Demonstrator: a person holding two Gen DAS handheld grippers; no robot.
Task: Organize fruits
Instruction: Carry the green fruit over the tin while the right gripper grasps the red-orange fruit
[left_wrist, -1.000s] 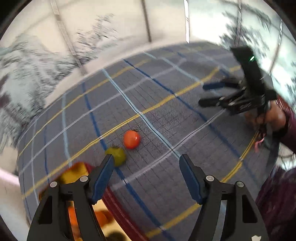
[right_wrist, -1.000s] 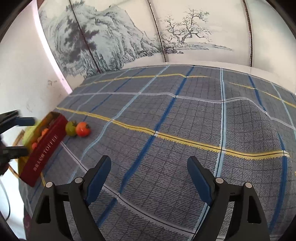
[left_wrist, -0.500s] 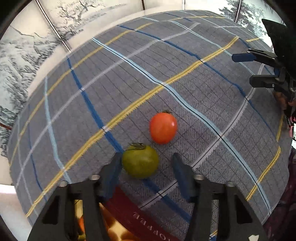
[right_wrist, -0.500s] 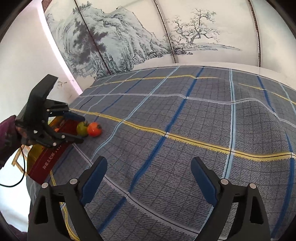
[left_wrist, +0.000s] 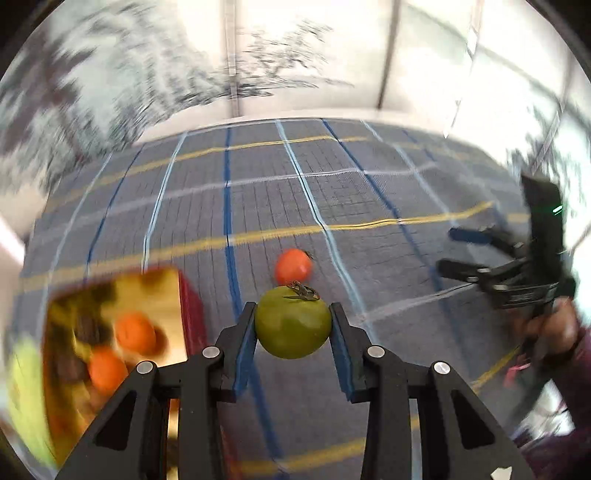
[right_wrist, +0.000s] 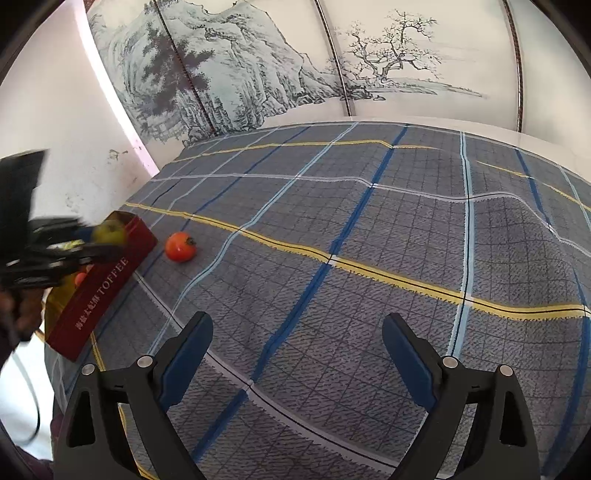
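Above the plaid cloth (right_wrist: 369, 258), beside the red box (right_wrist: 99, 284), our left gripper (left_wrist: 293, 328) has just closed on the green tomato (left_wrist: 293, 325); our right gripper (right_wrist: 297, 354) gapes wide, empty.

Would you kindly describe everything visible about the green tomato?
The green tomato is round, smooth and glossy, olive-green, with a dried dark calyx on top. It sits stem-up, clamped between the blue pads of the left gripper, whose jaws have just been closing. It appears lifted off the plaid tablecloth, beside the red toffee box.
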